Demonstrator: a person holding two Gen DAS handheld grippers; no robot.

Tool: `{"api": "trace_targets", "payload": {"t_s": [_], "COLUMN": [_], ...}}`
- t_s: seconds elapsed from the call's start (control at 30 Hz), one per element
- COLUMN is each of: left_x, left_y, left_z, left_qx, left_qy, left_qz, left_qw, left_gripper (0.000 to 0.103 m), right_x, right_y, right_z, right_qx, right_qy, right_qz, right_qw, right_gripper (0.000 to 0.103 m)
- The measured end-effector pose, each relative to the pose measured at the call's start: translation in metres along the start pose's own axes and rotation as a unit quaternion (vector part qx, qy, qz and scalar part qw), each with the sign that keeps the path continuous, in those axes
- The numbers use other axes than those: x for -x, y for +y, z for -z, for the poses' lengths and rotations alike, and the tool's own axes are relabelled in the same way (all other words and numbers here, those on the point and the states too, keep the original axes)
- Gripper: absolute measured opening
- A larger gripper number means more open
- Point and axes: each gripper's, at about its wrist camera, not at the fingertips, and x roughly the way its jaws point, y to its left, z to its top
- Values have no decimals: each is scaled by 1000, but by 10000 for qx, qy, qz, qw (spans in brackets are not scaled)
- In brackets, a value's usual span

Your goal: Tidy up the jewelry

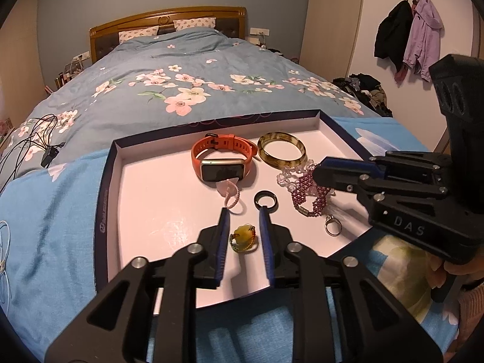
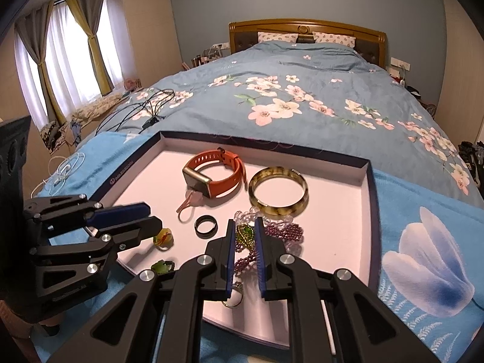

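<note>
A shallow white-lined tray (image 1: 145,211) (image 2: 338,242) lies on the bed and holds jewelry. In it are an orange smartwatch (image 1: 224,163) (image 2: 214,175), a brown bangle (image 1: 282,149) (image 2: 278,192), a black ring (image 1: 266,200) (image 2: 206,225), purple beads (image 1: 308,196) (image 2: 287,230), a silver ring (image 1: 332,227) and a pink charm (image 1: 231,193). My left gripper (image 1: 243,214) (image 2: 151,214) is open, its fingers either side of a yellow stone ring (image 1: 243,237) (image 2: 163,237). My right gripper (image 2: 244,227) (image 1: 317,172) is open over the purple beads, with a green beaded piece (image 2: 245,234) between its fingers.
A small green piece (image 2: 161,266) lies at the tray's near left edge. The tray rests on a light blue blanket (image 1: 54,227) over the floral quilt (image 1: 181,84). Black cables (image 1: 39,142) lie on the bed to the left.
</note>
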Motion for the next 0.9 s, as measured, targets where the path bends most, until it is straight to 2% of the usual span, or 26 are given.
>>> {"api": "trace_targets", "payload": {"t_s": [0.1,0.27,0.4,0.5,0.57,0.6,0.63,0.67,0.73,0.87,0.9], "left_x": [0,4,10,17,23,27,31,35,44,62,69], "left_y": [2,3,2,0,0,-1,0,0,0,-2,-2], "left_z": [1,2,2,1,1,1,1,0,1,5,8], "left_qx": [33,40,19,-10,10,17,31,46,47,-22,-48], "left_qy": [-9,-59,-148,-252,-323,-387,-429,-465,-547,-737,-834], "left_qz": [-37,-68,-102,-147,-194,-233,-258,-264,-298,-511,-589], "left_qw": [10000,10000,9998,9996,9993,9990,9987,9986,9980,9960,9948], "left_gripper": [30,42,51,62,81,86,96,98,98,98,98], "right_x": [-3,0,8,14,20,24,27,32,43,71,76], "right_y": [1,0,-1,-3,-3,-3,-3,-3,-3,-4,-3], "right_z": [1,2,2,3,4,5,6,7,9,18,20], "right_qx": [6,-84,-130,-197,-229,-239,-253,-278,-342,-443,-446], "right_qy": [51,17,-96,-167,-244,-295,-317,-362,-537,-960,-1039], "right_qz": [5,-6,7,14,46,68,79,132,253,348,410], "right_qw": [10000,10000,9999,9997,9994,9993,9991,9989,9977,9938,9927], "right_gripper": [12,18,30,35,46,50,54,57,78,90,97]}}
